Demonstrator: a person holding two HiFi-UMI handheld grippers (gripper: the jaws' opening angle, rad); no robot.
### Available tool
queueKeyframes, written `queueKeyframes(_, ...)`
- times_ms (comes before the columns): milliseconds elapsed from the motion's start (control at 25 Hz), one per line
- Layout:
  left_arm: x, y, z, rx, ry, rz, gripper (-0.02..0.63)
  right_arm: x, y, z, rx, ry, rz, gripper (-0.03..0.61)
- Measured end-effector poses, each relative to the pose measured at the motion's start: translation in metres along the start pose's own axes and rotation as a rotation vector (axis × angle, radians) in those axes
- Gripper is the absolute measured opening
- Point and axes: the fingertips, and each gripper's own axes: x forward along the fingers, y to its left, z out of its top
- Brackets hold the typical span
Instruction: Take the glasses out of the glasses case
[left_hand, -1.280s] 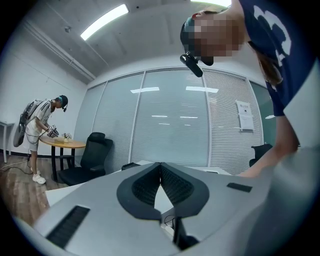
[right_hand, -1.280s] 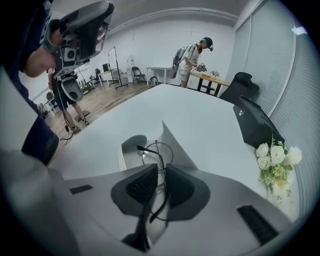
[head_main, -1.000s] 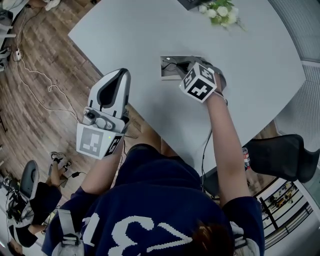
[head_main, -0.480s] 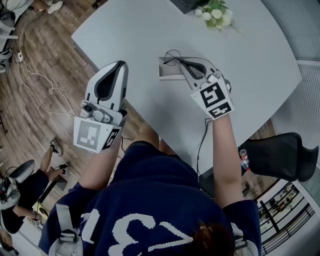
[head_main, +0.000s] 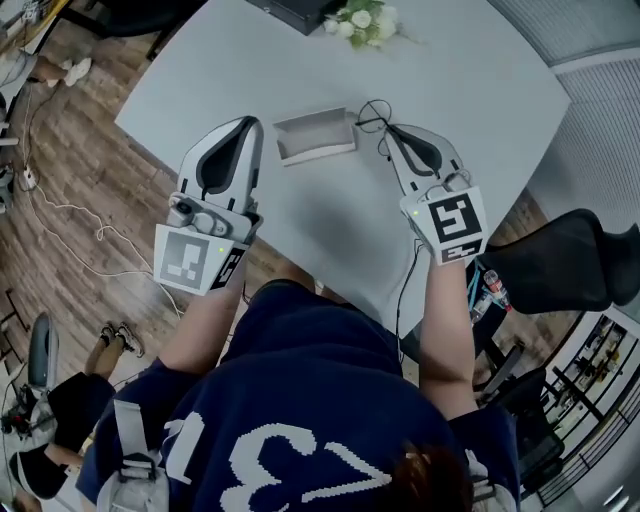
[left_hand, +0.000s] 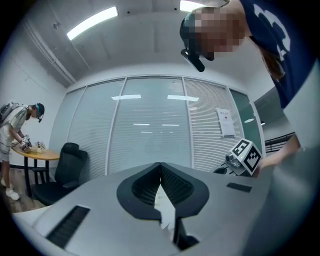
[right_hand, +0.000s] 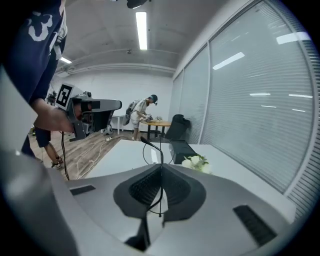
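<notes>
The white glasses case (head_main: 315, 137) lies open on the grey table (head_main: 470, 70). Thin black wire glasses (head_main: 371, 114) hang just right of the case, off its rim. My right gripper (head_main: 386, 128) is shut on them; in the right gripper view the thin frame (right_hand: 160, 150) runs up between the closed jaws, a round lens rim above the tips. My left gripper (head_main: 247, 122) hovers at the case's left end, jaws together and nothing between them; in the left gripper view the left gripper (left_hand: 160, 166) points level at a glass wall.
White flowers (head_main: 362, 20) and a dark flat object (head_main: 298, 12) sit at the table's far edge. A black office chair (head_main: 575, 265) stands at the right. Cables lie on the wooden floor (head_main: 60, 200) to the left. A person (right_hand: 142, 116) works at a distant table.
My right gripper has risen out of the case with the glasses and drawn to the right. The left gripper has moved forward over the table, up to the case's left end.
</notes>
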Motion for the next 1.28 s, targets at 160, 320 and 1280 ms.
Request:
queueKeyframes(160, 0.030, -0.041, 0.004, -0.020, -0.022, -0.131, 0.014, -0.059, -0.030, -0.024, 0.071, 0.033, -0.160, 0.026)
queueKeyframes(320, 0.047, -0.080, 0.005, -0.030, -0.028, -0.236, 0.014, -0.109, -0.050, -0.064, 0.159, 0.095, -0.290, 0.026)
queueKeyframes(1280, 0.053, -0.143, -0.015, -0.020, 0.040, -0.392, 0.015, -0.141, -0.019, -0.261, 0.661, 0.417, -0.335, 0.106)
